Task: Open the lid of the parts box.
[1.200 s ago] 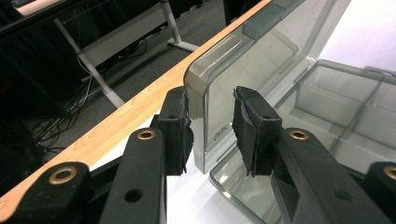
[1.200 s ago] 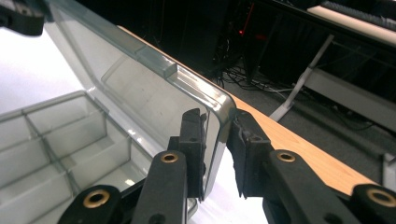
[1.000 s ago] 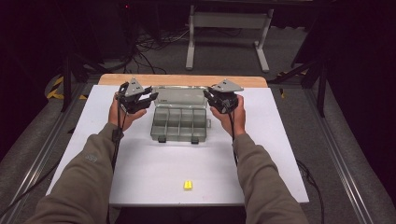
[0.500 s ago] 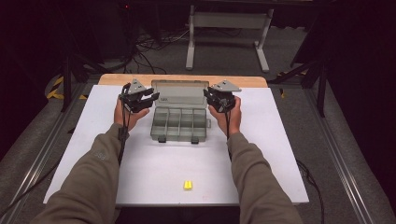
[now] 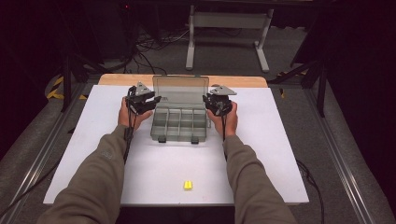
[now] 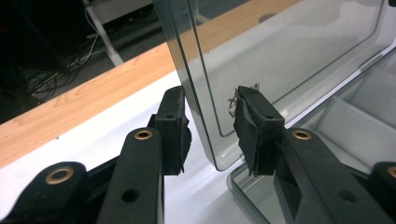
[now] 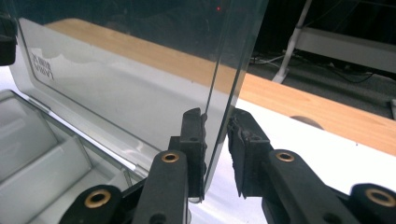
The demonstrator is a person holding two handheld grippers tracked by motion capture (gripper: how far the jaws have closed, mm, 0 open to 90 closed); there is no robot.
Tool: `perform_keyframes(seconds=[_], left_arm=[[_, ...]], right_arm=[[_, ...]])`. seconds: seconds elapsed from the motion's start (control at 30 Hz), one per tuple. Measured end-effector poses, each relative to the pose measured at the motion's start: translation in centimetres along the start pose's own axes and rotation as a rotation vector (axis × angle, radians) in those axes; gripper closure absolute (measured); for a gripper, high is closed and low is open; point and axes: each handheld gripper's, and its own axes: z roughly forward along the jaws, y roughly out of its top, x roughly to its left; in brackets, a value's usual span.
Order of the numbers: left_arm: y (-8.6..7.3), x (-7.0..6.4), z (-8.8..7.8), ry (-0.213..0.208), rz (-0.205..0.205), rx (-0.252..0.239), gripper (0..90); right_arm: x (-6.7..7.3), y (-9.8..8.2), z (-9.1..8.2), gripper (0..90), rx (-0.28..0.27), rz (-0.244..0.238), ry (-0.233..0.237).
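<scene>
A clear plastic compartment box [image 5: 180, 125] sits on the white board, its lid [image 5: 181, 89] raised nearly upright at the back. My left gripper [image 5: 155, 99] straddles the lid's left edge [image 6: 196, 93]; the outer pad rests near it and a gap shows on the inner side, so its jaws stand open. My right gripper [image 5: 208, 101] straddles the lid's right edge [image 7: 219, 107], and both pads look pressed on it. The box's compartments [image 7: 42, 154] look empty.
A small yellow piece [image 5: 187, 185] lies near the front edge of the white board [image 5: 280, 154]. A wooden strip [image 5: 126, 79] runs behind the board. Metal rails [image 5: 42, 158] flank the table, and a stand with cables [image 5: 224, 32] is on the floor beyond.
Both grippers have come slightly inward and lower at the lid's sides. The lid now stands taller and more upright than a second ago.
</scene>
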Motion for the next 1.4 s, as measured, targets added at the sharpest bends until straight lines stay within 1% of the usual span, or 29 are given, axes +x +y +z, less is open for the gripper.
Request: perform_keyframes(seconds=[0.13, 0.3, 0.37, 0.43, 0.53, 0.57, 0.63, 0.67, 0.77, 0.97, 1.03, 1.07, 1.1, 1.2, 1.23, 1.4], left_arm=[[-0.3, -0.1, 0.4, 0.007, 0.001, 0.022, 63.7], [-0.7, -0.1, 0.9, -0.006, -0.009, 0.048, 63.3], [-0.9, -0.1, 1.0, -0.01, -0.005, 0.06, 63.1], [-0.9, -0.1, 1.1, -0.003, 0.008, 0.071, 62.9], [-1.1, -0.1, 1.2, -0.007, 0.005, 0.079, 63.4], [-1.2, -0.1, 1.2, -0.018, -0.016, 0.079, 63.6], [-1.2, 0.0, 1.2, -0.013, -0.01, 0.073, 63.8], [-1.3, 0.0, 1.2, -0.024, -0.023, 0.07, 63.9], [-1.4, 0.0, 1.2, -0.024, -0.04, 0.072, 64.0], [-1.3, 0.0, 1.2, -0.025, -0.04, 0.075, 63.9], [-1.3, 0.0, 1.2, -0.017, -0.027, 0.073, 63.7], [-1.3, -0.1, 1.2, -0.016, -0.03, 0.074, 63.6], [-1.3, -0.1, 1.2, -0.004, -0.022, 0.075, 63.2], [-1.3, -0.2, 1.3, -0.002, -0.029, 0.074, 61.8], [-1.3, -0.2, 1.3, -0.003, -0.032, 0.072, 61.7], [-1.4, -0.1, 1.3, -0.004, -0.04, 0.07, 61.5]], right_arm=[[0.1, -0.5, 0.5, 76.2, 0.029, -0.004, -0.002], [0.1, -1.1, 0.8, 76.2, 0.053, 0.003, 0.004], [0.0, -1.2, 0.9, 76.1, 0.063, 0.003, 0.006], [0.0, -1.3, 1.0, 76.0, 0.066, 0.007, 0.006], [0.1, -1.4, 1.1, 75.9, 0.074, 0.006, 0.005], [0.1, -1.5, 1.1, 75.9, 0.077, 0.008, 0.008], [0.0, -1.6, 1.2, 75.9, 0.081, 0.012, 0.012], [0.0, -1.6, 1.2, 75.7, 0.084, 0.013, 0.014], [0.1, -1.8, 1.4, 74.6, 0.097, 0.009, 0.017], [0.0, -1.9, 1.4, 74.8, 0.095, 0.028, 0.028], [0.0, -1.9, 1.4, 74.8, 0.095, 0.031, 0.028], [0.0, -1.9, 1.4, 74.7, 0.094, 0.032, 0.028], [0.0, -1.9, 1.4, 74.5, 0.094, 0.032, 0.026], [0.1, -1.9, 1.5, 73.9, 0.095, 0.027, 0.016], [0.2, -1.9, 1.5, 73.6, 0.095, 0.017, 0.006], [0.3, -1.9, 1.5, 73.1, 0.095, 0.012, 0.002]])
